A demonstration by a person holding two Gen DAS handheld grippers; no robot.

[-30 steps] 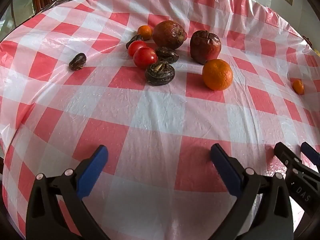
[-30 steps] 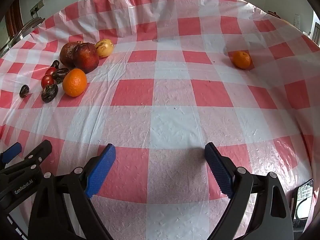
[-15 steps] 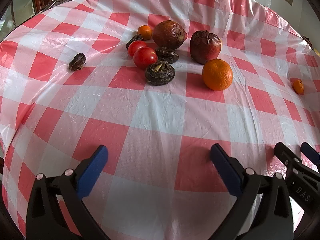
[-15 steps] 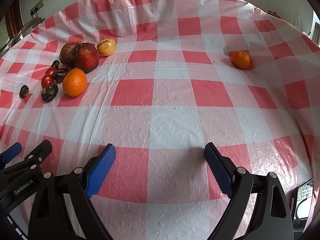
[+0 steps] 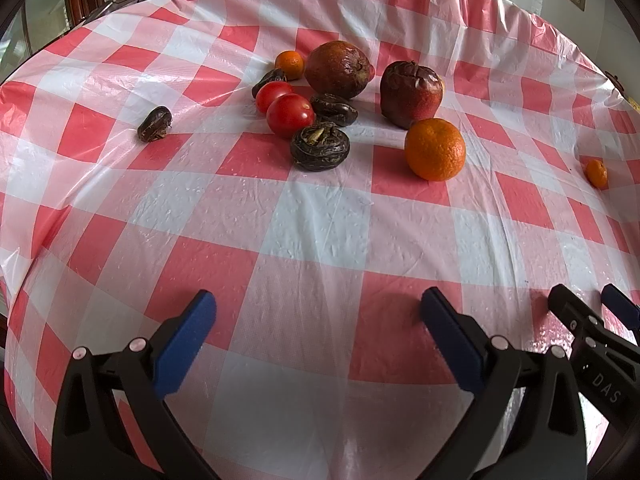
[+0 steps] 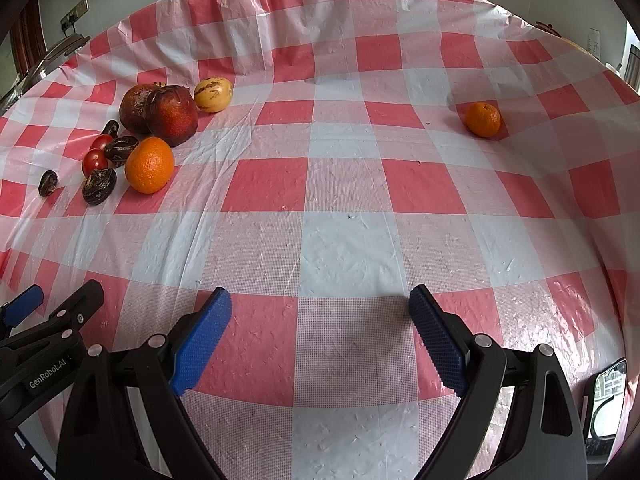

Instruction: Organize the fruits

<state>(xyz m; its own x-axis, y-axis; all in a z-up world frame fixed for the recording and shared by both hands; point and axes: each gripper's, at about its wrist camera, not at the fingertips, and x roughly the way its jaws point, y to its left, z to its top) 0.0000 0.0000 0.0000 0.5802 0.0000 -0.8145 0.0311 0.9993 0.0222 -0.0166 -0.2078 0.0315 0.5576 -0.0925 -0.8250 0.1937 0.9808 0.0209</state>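
Both grippers, left [image 5: 318, 320] and right [image 6: 320, 320], hover wide open and empty (nothing yet picked) over the checked tablecloth [image 6: 344, 248], most fruit clustered ahead-left, a stray mandarin [image 6: 483, 119] far ahead-right, apparently awaiting gathering.

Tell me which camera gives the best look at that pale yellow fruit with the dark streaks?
The right wrist view. There the yellow streaked fruit shows whole, just behind the wrinkled dark red fruit. In the left wrist view it is almost entirely hidden behind that same red fruit, so you could not identify it.
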